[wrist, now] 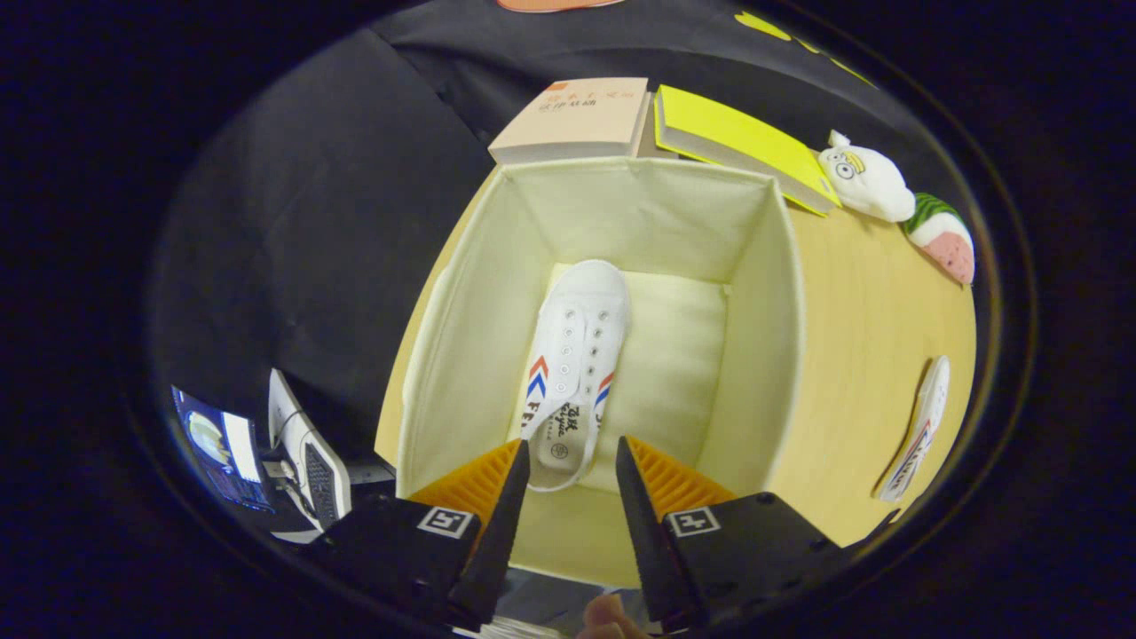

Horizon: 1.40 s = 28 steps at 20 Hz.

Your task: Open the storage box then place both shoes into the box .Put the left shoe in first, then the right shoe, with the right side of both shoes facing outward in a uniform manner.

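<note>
The cream fabric storage box [763, 293] stands open on the wooden table. A white canvas shoe [572, 364] with red and blue chevrons lies on the box floor, toe pointing away, toward the box's left side. My gripper [572, 470] hovers above the near rim of the box, open. The shoe's heel lies just ahead of the fingertips and below them, not held. The second white shoe [919, 426] lies on the table to the right of the box, outside it.
Behind the box lie a tan book [577, 115] and a yellow book [737, 142]. A white plush toy [865, 182] and a watermelon plush [945, 235] sit at the far right. A laptop and cables [266, 453] are down left, off the table.
</note>
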### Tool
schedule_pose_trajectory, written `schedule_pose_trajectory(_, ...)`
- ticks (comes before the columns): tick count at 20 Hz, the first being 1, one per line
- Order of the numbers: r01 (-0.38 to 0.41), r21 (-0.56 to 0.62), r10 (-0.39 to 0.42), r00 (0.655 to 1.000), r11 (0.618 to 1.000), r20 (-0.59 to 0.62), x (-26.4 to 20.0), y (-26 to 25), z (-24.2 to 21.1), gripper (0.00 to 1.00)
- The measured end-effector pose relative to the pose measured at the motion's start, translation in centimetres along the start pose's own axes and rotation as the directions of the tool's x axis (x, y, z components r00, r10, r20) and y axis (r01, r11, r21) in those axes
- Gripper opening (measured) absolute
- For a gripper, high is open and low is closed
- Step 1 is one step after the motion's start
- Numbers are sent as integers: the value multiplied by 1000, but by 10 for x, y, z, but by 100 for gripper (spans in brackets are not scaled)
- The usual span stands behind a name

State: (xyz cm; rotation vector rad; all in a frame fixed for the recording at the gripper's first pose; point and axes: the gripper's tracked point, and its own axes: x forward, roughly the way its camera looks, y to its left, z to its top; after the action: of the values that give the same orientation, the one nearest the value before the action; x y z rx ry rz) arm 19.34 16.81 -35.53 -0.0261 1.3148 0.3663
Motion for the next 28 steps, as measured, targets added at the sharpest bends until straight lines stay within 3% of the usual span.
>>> schedule_pose_trajectory(1,-3,1,3,1000,1000,8,-15,-7,-2,70)
schedule_pose_trajectory(4,-16,29,15,1000,999,27,-58,-36,-12,80)
schedule_pose_trajectory(10,38,88,-42,998,995,49,-105,-156,-37,80)
schedule_pose_trajectory(19,146,232,-141,989,962,-39,-93,-349,-90,80)
schedule_pose_trajectory(28,244,240,-212,965,939,-154,-60,-448,-131,78)
